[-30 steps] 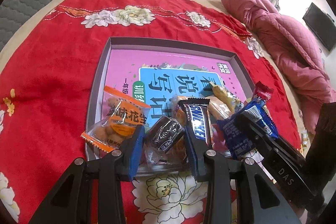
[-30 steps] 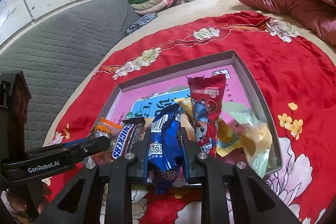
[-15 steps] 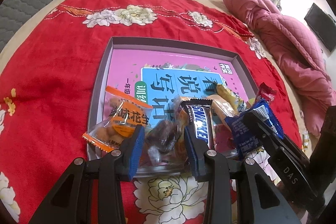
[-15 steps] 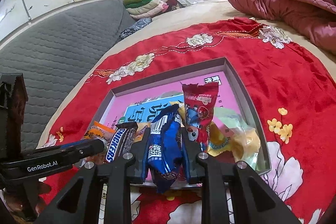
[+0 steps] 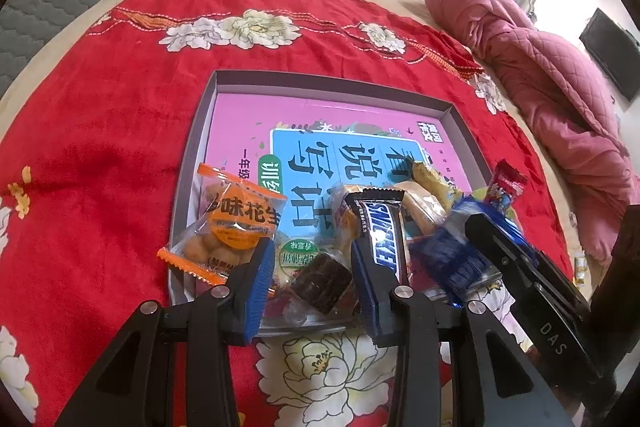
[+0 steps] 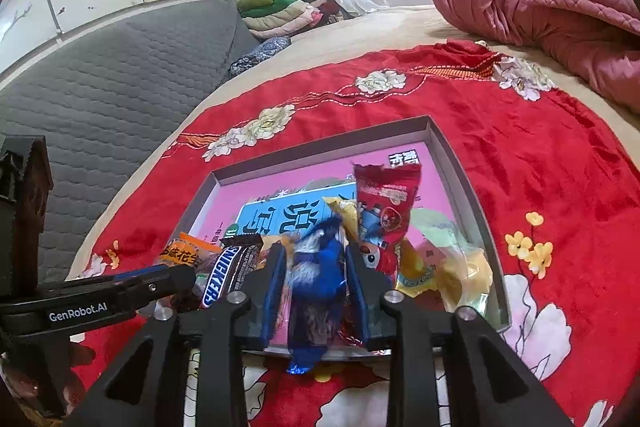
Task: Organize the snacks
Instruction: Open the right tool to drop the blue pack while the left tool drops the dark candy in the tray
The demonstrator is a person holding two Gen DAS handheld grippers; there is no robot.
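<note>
Both grippers are letting go: left gripper (image 5: 312,279) jaws opening, its dark clear-wrapped candy (image 5: 322,285) dropped between them; right gripper (image 6: 316,291) opening around the blurred blue foil packet (image 6: 320,267), falling into the grey-rimmed tray (image 6: 460,163).

Snacks (image 5: 372,227) lie in tray (image 5: 192,163); tray on cloth (image 5: 100,147).

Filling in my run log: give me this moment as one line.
left tool: opening, dark candy between pads | right tool: opening, blue wrapper between pads | both over tray

1 tray (image 5: 192,163), 1 Snickers bar (image 5: 380,239), 1 peanut packet (image 5: 236,223), 1 blue pkt (image 6: 320,267), 1 red pkt (image 6: 384,211).
</note>
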